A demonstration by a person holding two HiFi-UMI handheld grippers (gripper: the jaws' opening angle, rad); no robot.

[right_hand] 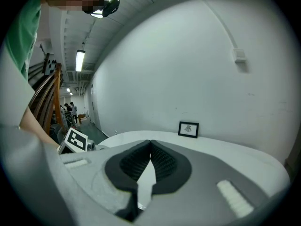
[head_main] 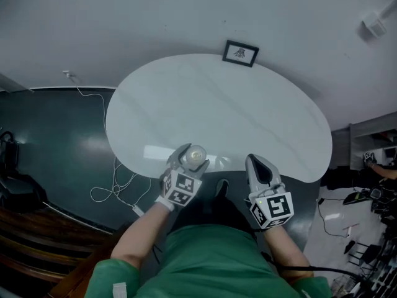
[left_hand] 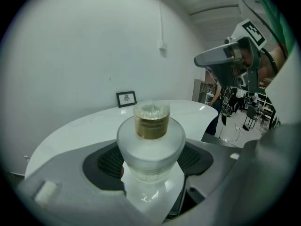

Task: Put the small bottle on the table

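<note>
A small frosted bottle (left_hand: pixel 150 142) with a gold neck and a clear cap sits upright between the jaws of my left gripper (left_hand: pixel 151 160), which is shut on it. From the head view, the bottle (head_main: pixel 196 156) is held over the near edge of the white oval table (head_main: pixel 236 110), in the left gripper (head_main: pixel 186 165). My right gripper (head_main: pixel 259 167) hovers at the table's near edge to the right, shut with nothing in it. In the right gripper view the black pads (right_hand: pixel 162 161) of the right gripper (right_hand: pixel 150 155) meet at the tips.
A small framed picture (head_main: pixel 240 53) stands at the table's far edge against the white wall. White cables (head_main: pixel 111 185) lie on the dark floor to the left. Wooden stairs (head_main: pixel 25 228) rise at the lower left. People and equipment stand at the far right.
</note>
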